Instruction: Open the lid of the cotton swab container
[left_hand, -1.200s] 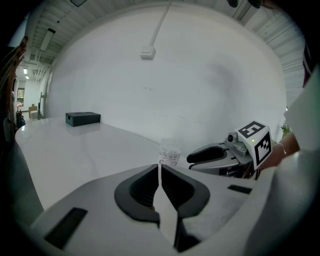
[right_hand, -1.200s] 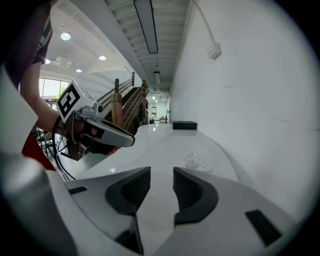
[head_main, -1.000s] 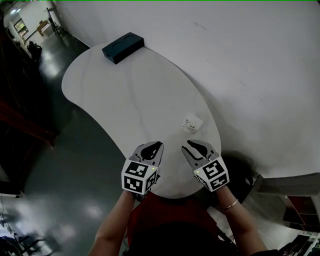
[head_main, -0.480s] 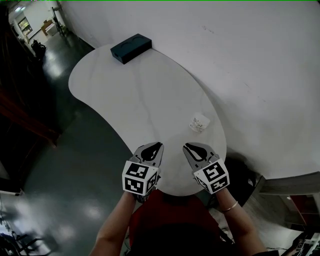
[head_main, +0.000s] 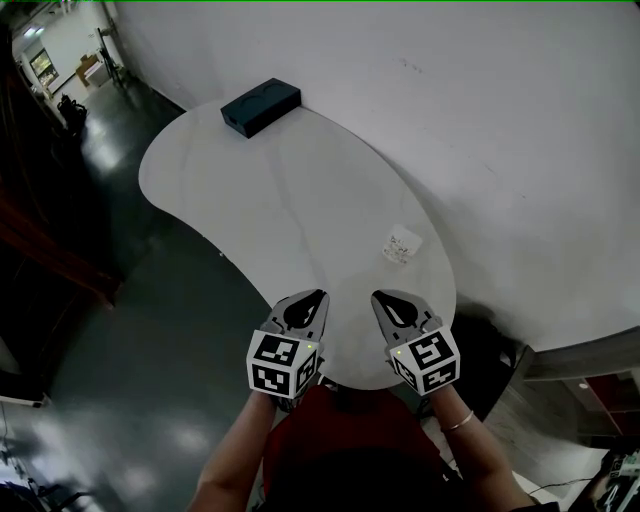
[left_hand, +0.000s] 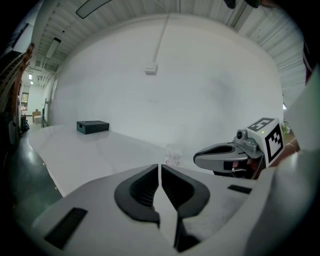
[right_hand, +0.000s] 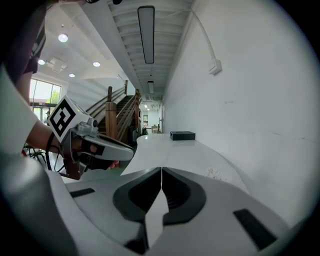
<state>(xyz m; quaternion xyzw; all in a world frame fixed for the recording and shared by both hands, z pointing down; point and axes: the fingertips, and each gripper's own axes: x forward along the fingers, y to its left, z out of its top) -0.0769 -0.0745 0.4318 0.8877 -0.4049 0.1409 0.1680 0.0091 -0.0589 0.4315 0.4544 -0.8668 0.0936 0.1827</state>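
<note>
The cotton swab container (head_main: 402, 244) is a small clear tub with its lid on, standing near the right edge of the white table (head_main: 280, 200). It also shows small in the left gripper view as the container (left_hand: 173, 156). Both grippers hover over the table's near end, well short of it. My left gripper (head_main: 318, 297) is shut and empty, jaws together in its own view (left_hand: 160, 167). My right gripper (head_main: 381, 297) has just been closing and is now shut with nothing between its jaws (right_hand: 161, 170).
A dark flat box (head_main: 260, 107) lies at the table's far end against the white wall (head_main: 480, 120). Dark glossy floor (head_main: 120, 330) lies to the left of the table. The person's arms come in from the bottom of the head view.
Both grippers have drawn back toward the person and sit lower in the head view, farther from the container. The container and box have not moved on the table.
</note>
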